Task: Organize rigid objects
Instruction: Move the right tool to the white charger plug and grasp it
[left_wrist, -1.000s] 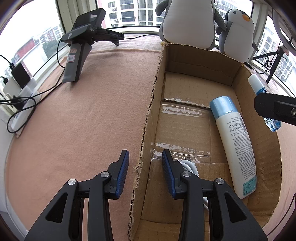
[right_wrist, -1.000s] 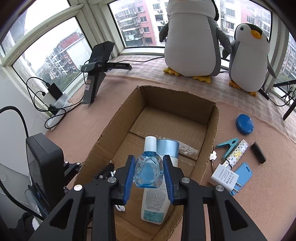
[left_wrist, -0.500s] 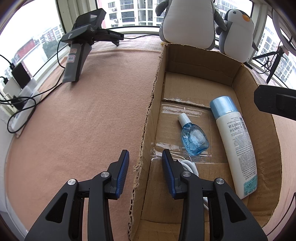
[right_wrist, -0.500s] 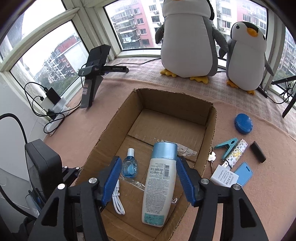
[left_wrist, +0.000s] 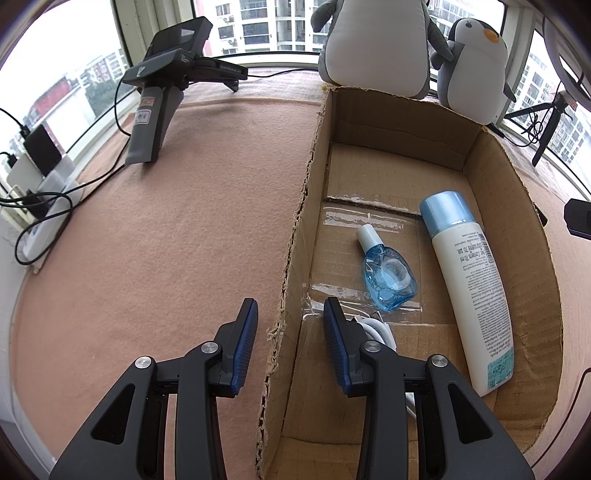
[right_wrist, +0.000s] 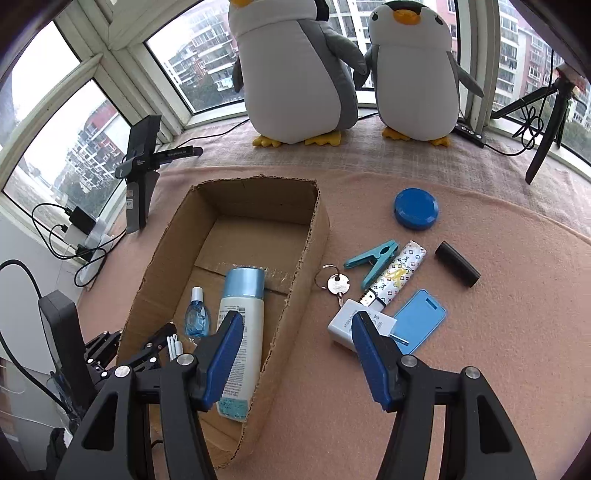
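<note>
An open cardboard box (left_wrist: 406, 122) (right_wrist: 314, 236) holds a small blue bottle (left_wrist: 388, 277) (right_wrist: 197, 319), a white lotion bottle with a blue cap (left_wrist: 469, 288) (right_wrist: 242, 332) and a white cable (left_wrist: 376, 328). My left gripper (left_wrist: 290, 332) is open, with its fingers on either side of the box's left wall. My right gripper (right_wrist: 295, 325) is wide open and empty above the box's right wall. To the right of the box lie a key (right_wrist: 337, 286), a white charger (right_wrist: 352, 325), a blue card (right_wrist: 419, 319), a teal peg (right_wrist: 373, 258), a patterned stick (right_wrist: 400, 273), a black block (right_wrist: 457, 268) and a blue round tin (right_wrist: 415, 208).
Two plush penguins (right_wrist: 295, 74) stand at the back by the window. A black device on a stand (left_wrist: 162, 92) sits at the far left, with a power strip and cables (left_wrist: 40, 206) along the left edge. A tripod (right_wrist: 546, 122) stands at the back right.
My right gripper opened and let go of the small blue bottle, which now lies in the box. The gripper then swung right toward the loose items. The left gripper stayed put.
</note>
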